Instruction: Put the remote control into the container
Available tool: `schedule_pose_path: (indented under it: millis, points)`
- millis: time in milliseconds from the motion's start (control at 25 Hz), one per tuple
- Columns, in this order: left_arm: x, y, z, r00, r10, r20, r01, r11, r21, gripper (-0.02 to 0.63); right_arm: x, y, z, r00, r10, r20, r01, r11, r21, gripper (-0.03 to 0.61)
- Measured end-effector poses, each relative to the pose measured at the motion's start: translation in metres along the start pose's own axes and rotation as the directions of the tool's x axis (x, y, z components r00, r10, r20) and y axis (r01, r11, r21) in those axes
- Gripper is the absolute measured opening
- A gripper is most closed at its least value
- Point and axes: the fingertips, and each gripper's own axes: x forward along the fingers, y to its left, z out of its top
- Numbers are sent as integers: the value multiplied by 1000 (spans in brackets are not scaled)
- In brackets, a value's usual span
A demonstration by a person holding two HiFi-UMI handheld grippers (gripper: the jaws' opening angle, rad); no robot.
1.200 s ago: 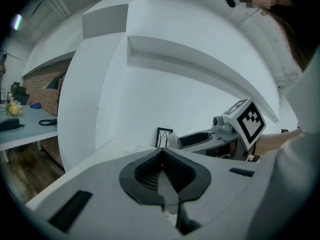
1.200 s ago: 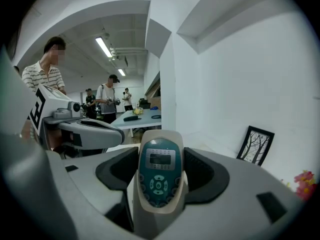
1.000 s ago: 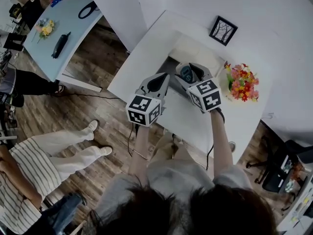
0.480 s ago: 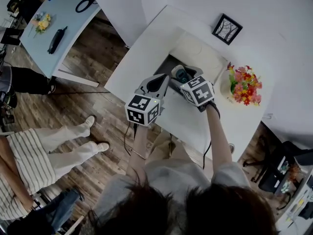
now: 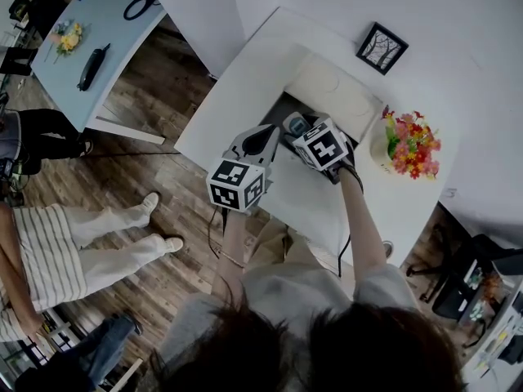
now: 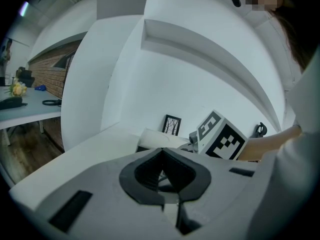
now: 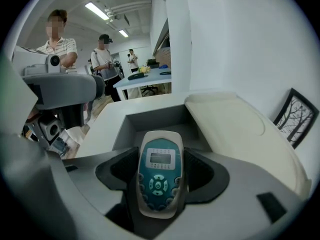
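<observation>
Hovering over open container [image 7: 131, 118], right hand-held gripper [image 7: 160, 156] clamped on remote control [image 7: 160, 176], left hand-held gripper [image 6: 162, 155] closed.

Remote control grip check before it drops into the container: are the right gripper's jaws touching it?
Touching. The right gripper view shows the remote control clamped between the dark pads of the right gripper, with no gap on either side.

Head view steeply down from overhead, gripper views low and close, facing the container [image 7: 150, 119], all sharing framed picture [image 5: 380, 49].
</observation>
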Motion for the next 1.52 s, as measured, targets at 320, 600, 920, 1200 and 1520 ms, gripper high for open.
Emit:
schedule_pose_path:
  millis: [320,600,920,1200,1520]
  points:
    - [-5,9,3,1000,10,6,-10,1000,-5,3,11,4,-8,998,-6,-63,3,999,-38,285]
    - [-7,11,5,1000,16,12,-16,1000,-8,3,14,4,-10,998,-10,-66,8,999,-31,285]
    - [-11,5,7,1000,11,18,-11,1000,-1,3,16,3,-14,998,-6,-62,3,999,-34,285]
    - [-17,3,10,1000,16,24,-16,1000,4,3,10,4,-8,1000,-7,-20,6,999,-41,297]
    - [-24,-7,17,999,6,47,-7,1000,24,3,-30,8,20,984,1,176,-12,998,57,299]
